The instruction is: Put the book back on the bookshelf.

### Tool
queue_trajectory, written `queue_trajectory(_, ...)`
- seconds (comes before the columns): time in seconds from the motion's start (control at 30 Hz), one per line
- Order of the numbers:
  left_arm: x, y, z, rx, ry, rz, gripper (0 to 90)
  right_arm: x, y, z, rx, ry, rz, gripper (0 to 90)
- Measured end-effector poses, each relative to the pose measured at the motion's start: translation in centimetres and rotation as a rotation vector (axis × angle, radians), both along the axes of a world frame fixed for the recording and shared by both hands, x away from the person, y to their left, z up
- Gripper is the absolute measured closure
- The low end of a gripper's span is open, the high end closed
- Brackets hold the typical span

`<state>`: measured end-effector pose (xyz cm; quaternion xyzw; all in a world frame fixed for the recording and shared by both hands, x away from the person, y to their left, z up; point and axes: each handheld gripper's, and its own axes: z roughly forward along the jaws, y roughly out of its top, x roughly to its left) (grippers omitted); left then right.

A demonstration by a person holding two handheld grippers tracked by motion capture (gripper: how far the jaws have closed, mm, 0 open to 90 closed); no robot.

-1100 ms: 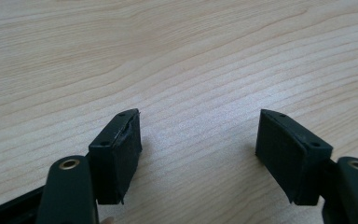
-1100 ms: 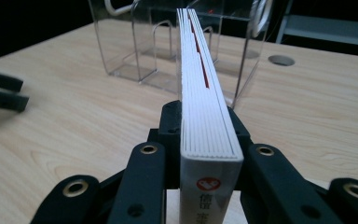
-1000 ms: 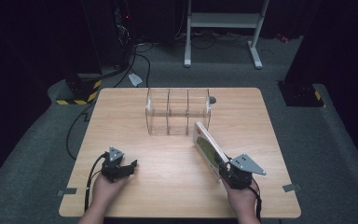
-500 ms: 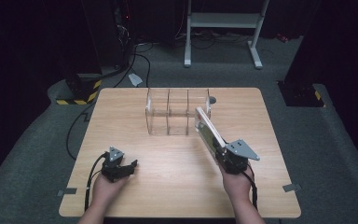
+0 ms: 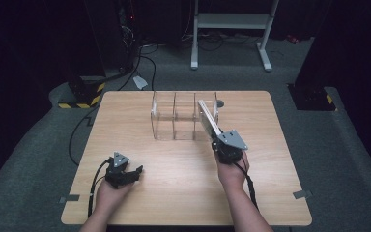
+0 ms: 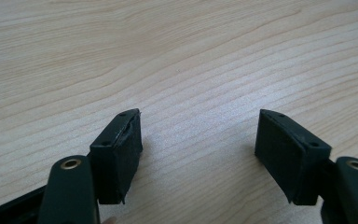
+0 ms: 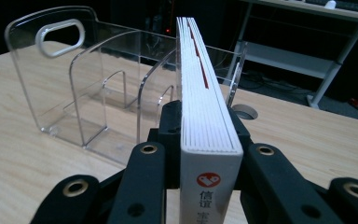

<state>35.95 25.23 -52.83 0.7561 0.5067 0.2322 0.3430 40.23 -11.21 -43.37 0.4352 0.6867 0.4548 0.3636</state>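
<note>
Moved: right tool [image 5: 221,141] carried book [image 5: 208,119] toward 12 o'clock, clamped, at clear divider rack [image 5: 174,116] | left tool [image 5: 131,173] apart, resting on table [image 5: 125,121] | risk: tilted book may strike a divider.

White book [image 7: 208,126] with red logo, clear rack [image 7: 88,88], black tongs [image 7: 205,154].

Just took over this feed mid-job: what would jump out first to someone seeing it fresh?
The white book, clamped edge-up in the right tool and angled toward the right end of the clear acrylic rack at the table's far middle. Then the left tool, open with nothing between its jaws, resting low over the bare wooden table near the front left.
</note>
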Motion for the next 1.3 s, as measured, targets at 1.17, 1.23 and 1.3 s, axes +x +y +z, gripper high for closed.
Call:
queue_trajectory(1.17,-0.1,0.0,0.0,0.001,0.002,-0.012,32.4,5.6,2.9,-2.3,-0.041,0.018,-0.088,75.6)
queue_trajectory(1.23,-0.1,0.0,0.0,0.001,0.002,-0.012,32.5,5.6,3.0,-2.4,-0.035,0.027,-0.09,75.6)
queue_trajectory(1.3,-0.1,0.0,0.0,0.001,0.002,-0.012,32.5,5.6,3.0,-2.4,-0.034,0.018,-0.099,75.6)
